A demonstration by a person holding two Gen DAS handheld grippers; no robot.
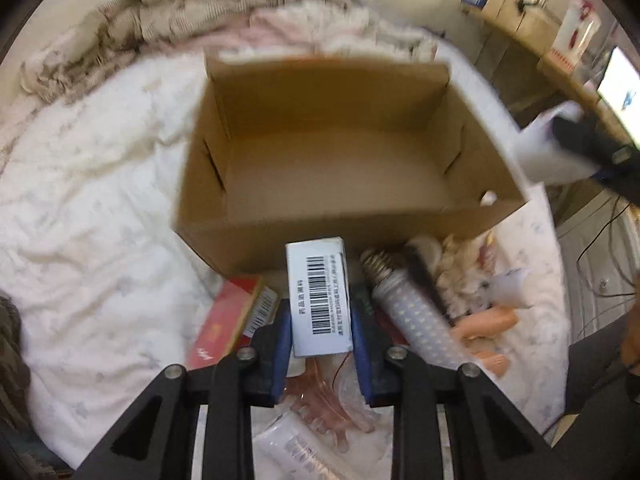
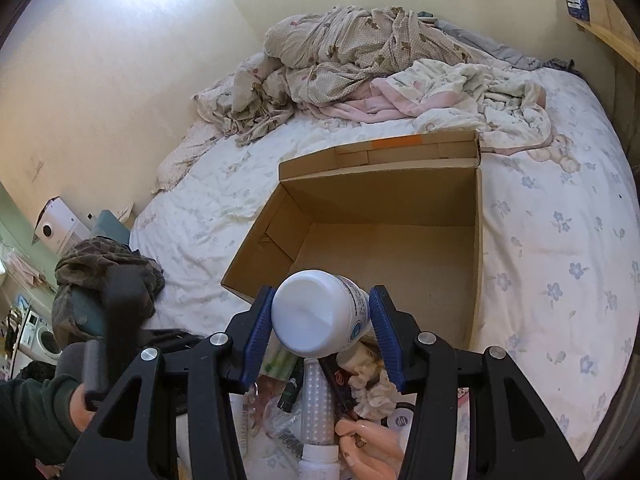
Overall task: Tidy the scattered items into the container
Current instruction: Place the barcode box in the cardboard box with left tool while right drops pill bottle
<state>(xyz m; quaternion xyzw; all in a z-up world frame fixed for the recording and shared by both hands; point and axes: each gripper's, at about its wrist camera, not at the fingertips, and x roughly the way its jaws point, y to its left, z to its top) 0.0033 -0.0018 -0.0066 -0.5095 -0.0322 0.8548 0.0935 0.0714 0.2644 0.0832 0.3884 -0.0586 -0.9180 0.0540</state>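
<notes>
An open, empty cardboard box (image 1: 280,240) stands on the bed, and it also shows in the right wrist view (image 2: 384,196). My left gripper (image 1: 320,312) is shut on a small white carton with a barcode (image 1: 318,280), held just in front of the box's near wall. My right gripper (image 2: 320,300) is shut on a white plastic jar (image 2: 316,312) above the box's near edge. Below both lies a heap of items: an LED corn bulb (image 1: 412,320), a red carton (image 1: 228,320), a cream scrunchie (image 1: 460,276) and a pink model hand (image 1: 484,320).
Crumpled blankets (image 2: 360,48) are piled at the far end of the flowered bedsheet (image 2: 560,240). A desk with a lit monitor (image 1: 620,88) stands to the right of the bed. A person's sleeve and hand (image 2: 60,404) hold the other gripper's handle at the left.
</notes>
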